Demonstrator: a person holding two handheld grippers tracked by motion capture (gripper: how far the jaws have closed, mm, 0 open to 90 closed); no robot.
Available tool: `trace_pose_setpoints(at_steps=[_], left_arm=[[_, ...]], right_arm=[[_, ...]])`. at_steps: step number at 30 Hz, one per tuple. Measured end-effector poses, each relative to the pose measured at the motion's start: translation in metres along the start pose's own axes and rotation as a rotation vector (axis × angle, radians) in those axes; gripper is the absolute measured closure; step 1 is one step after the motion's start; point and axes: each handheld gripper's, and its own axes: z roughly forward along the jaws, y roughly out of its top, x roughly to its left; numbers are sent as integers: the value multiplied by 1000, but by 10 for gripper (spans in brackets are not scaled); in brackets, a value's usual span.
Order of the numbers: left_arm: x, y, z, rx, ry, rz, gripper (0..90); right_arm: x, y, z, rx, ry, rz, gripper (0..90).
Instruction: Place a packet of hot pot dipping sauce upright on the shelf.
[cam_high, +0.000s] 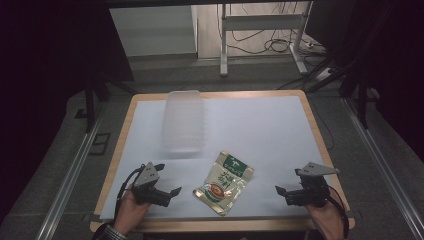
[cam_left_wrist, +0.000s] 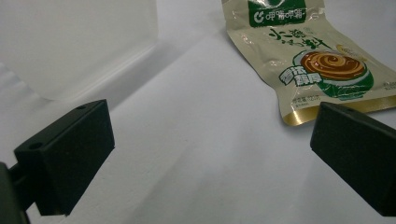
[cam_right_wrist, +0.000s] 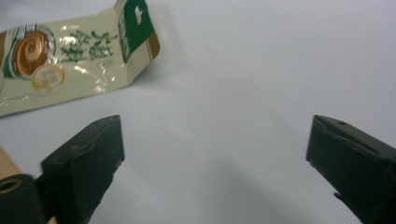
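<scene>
High view: our sauce packet (cam_high: 223, 182) lies flat near the front of the white worktop (cam_high: 260, 130), untouched.
We hold the left tool (cam_high: 167, 179) just left of it and the right tool (cam_high: 281, 192) well to its right, both with jaws wide and empty. The clear lidded box (cam_high: 183, 121) sits just behind the packet. We judge everything is left to do: no grasp has begun.

Glossy foil sauce pouch (cam_high: 223, 183), frosted plastic container (cam_high: 183, 121), matt white sheet (cam_high: 260, 135) over wood table (cam_high: 320, 135).
</scene>
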Motion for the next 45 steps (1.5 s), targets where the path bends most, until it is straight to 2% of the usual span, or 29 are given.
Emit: trace_pose_setpoints(at_steps=[2,6,10,19,28,38,45], left_arm=[[0,0,0,-4,1,0,0],[0,0,0,-5,-1,-1,0],[-1,0,0,-2,-5,5,0],[-1,0,1,-8,-7,3,0],[-1,0,0,-5,-8,-3,0],[0,-2,-5,-7,-14,-50,2],[1,-2,-5,-2,-24,-65,4]], right_arm=[[-1,0,0,-11,3,0,18],[-3,-2,3,5,-7,-20,0],[-5,-2,5,6,5,-27,0],[-8,-3,7,4,38,21,0],[-7,-1,12,9,54,15,0],[-6,10,19,-21,72,9,0],[-8,20,26,-56,83,6,0]])
